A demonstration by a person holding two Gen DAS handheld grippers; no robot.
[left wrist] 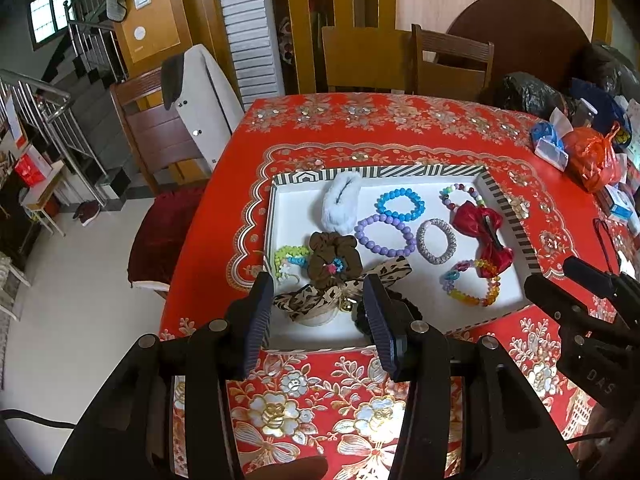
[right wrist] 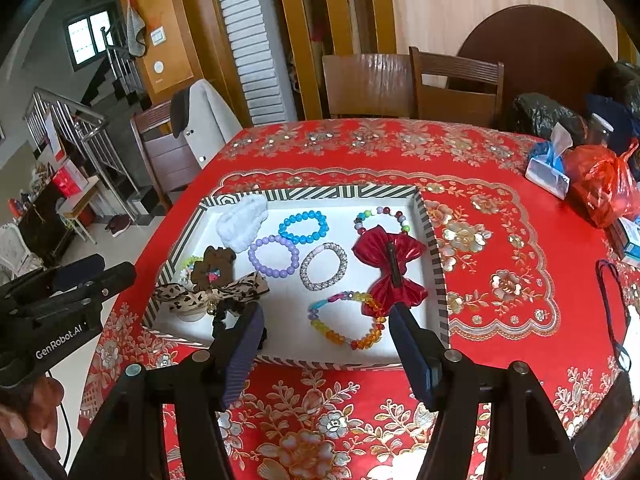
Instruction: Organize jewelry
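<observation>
Both tongs are wide open and hold nothing: the left tongs (left wrist: 320,300) hang over the near edge of the striped tray (left wrist: 500,196), and the right tongs (right wrist: 326,330) do too. The tray sits on the red flowery worktop (right wrist: 500,248). In it lie a blue bead bracelet (right wrist: 303,225), a purple one (right wrist: 273,255), a red bow (right wrist: 390,276) and a leopard bow (left wrist: 320,294).

A table in a red floral cloth (right wrist: 500,248) carries a striped-rimmed tray (right wrist: 434,240), plastic bags (right wrist: 600,184) and a tissue pack (right wrist: 548,172).
</observation>
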